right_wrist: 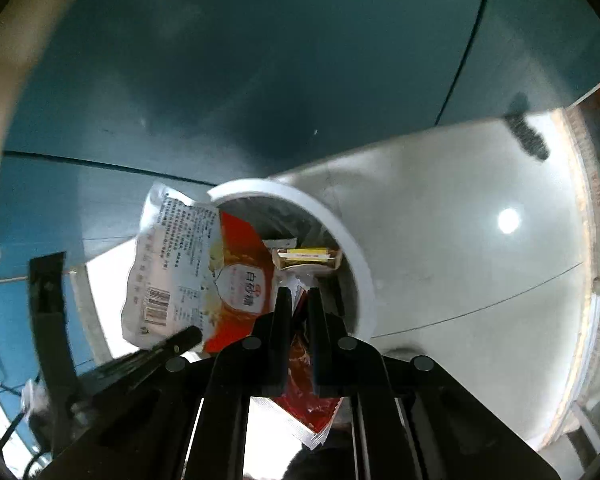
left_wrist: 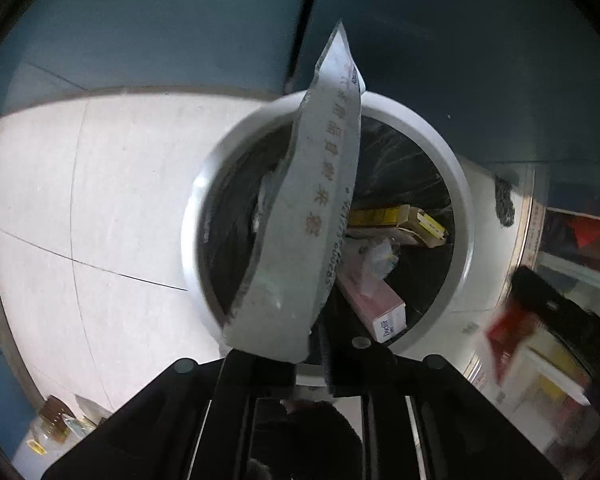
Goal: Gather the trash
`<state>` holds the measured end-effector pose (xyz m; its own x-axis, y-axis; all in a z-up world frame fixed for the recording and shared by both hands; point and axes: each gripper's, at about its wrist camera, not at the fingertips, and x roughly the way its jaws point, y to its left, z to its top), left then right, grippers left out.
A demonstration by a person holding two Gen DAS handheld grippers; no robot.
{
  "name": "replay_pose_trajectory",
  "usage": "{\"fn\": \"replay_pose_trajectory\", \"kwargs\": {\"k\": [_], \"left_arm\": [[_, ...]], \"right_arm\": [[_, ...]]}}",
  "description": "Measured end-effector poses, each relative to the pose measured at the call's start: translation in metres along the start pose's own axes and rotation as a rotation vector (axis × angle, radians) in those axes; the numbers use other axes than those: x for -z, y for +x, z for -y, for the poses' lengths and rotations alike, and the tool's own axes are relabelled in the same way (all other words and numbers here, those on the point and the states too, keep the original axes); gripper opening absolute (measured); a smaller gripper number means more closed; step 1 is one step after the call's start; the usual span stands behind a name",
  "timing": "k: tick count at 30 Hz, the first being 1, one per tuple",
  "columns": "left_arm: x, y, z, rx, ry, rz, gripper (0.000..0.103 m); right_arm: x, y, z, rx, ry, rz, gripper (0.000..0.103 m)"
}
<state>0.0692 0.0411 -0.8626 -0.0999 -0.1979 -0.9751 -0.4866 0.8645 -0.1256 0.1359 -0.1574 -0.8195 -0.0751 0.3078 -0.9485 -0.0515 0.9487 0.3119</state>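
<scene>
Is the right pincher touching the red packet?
Touching. The right wrist view shows the right gripper with both fingers pressed against the red packet between them, above the bin.

A pale grey plastic wrapper (left_wrist: 320, 208) carries brown lettering; a red-and-white sugar bag (right_wrist: 204, 276) shows a barcode; the round white-rimmed bin (left_wrist: 432, 136) holds yellow and pink cartons.

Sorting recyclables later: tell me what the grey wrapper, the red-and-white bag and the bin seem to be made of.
Grey wrapper: likely thin plastic film, matte; it curls and has a ragged torn edge.
Red-and-white bag: glossy printed plastic, crinkled; a silvery edge hints at foil lining.
Bin: smooth white rim, probably plastic, possibly painted metal; dark crinkled liner inside.
</scene>
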Motion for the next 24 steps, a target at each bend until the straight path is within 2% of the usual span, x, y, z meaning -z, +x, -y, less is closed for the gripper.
{"fn": "replay_pose_trajectory", "kwargs": {"k": [2, 3, 4, 5, 6, 7, 8, 9, 11, 15, 16, 19, 24], "left_arm": [[0.007, -0.009, -0.004, -0.005, 0.002, 0.019, 0.035], [0.010, -0.012, -0.008, -0.014, 0.002, 0.036, 0.063], [0.014, -0.019, -0.009, -0.026, 0.000, 0.057, 0.085], [0.017, -0.023, -0.012, -0.027, -0.004, 0.070, 0.087], [0.018, -0.027, -0.022, -0.025, -0.009, 0.076, 0.087], [0.018, -0.030, -0.028, -0.028, -0.015, 0.076, 0.088], [0.022, -0.035, -0.029, -0.037, -0.018, 0.075, 0.090], [0.026, -0.038, -0.028, -0.047, -0.016, 0.076, 0.098], [0.032, -0.046, -0.027, -0.071, -0.008, 0.087, 0.100], [0.058, -0.083, -0.019, -0.129, 0.031, 0.137, 0.100], [0.065, -0.099, -0.017, -0.148, 0.038, 0.162, 0.100], [0.085, -0.147, -0.003, -0.194, 0.063, 0.216, 0.100], [0.112, -0.237, 0.010, -0.181, 0.054, 0.276, 0.100]], "right_arm": [[-0.003, 0.011, 0.000, -0.014, 0.013, -0.029, 0.009], [-0.004, 0.017, 0.001, -0.018, 0.018, -0.042, 0.010], [-0.005, 0.021, 0.002, -0.021, 0.022, -0.053, 0.012], [-0.005, 0.025, 0.004, -0.025, 0.026, -0.059, 0.013], [-0.006, 0.025, 0.005, -0.018, 0.024, -0.056, 0.020], [-0.007, 0.024, 0.004, -0.018, 0.023, -0.051, 0.035], [-0.006, 0.022, 0.005, -0.024, 0.023, -0.047, 0.042], [-0.005, 0.017, 0.005, -0.022, 0.021, -0.041, 0.052], [-0.001, 0.009, 0.005, -0.025, 0.012, -0.033, 0.058], [0.013, -0.026, -0.006, 0.047, -0.057, -0.026, 0.097], [0.019, -0.040, -0.011, 0.075, -0.087, -0.019, 0.101], [0.033, -0.085, -0.024, 0.132, -0.158, 0.008, 0.101], [0.063, -0.176, -0.048, 0.180, -0.250, 0.037, 0.103]]}}
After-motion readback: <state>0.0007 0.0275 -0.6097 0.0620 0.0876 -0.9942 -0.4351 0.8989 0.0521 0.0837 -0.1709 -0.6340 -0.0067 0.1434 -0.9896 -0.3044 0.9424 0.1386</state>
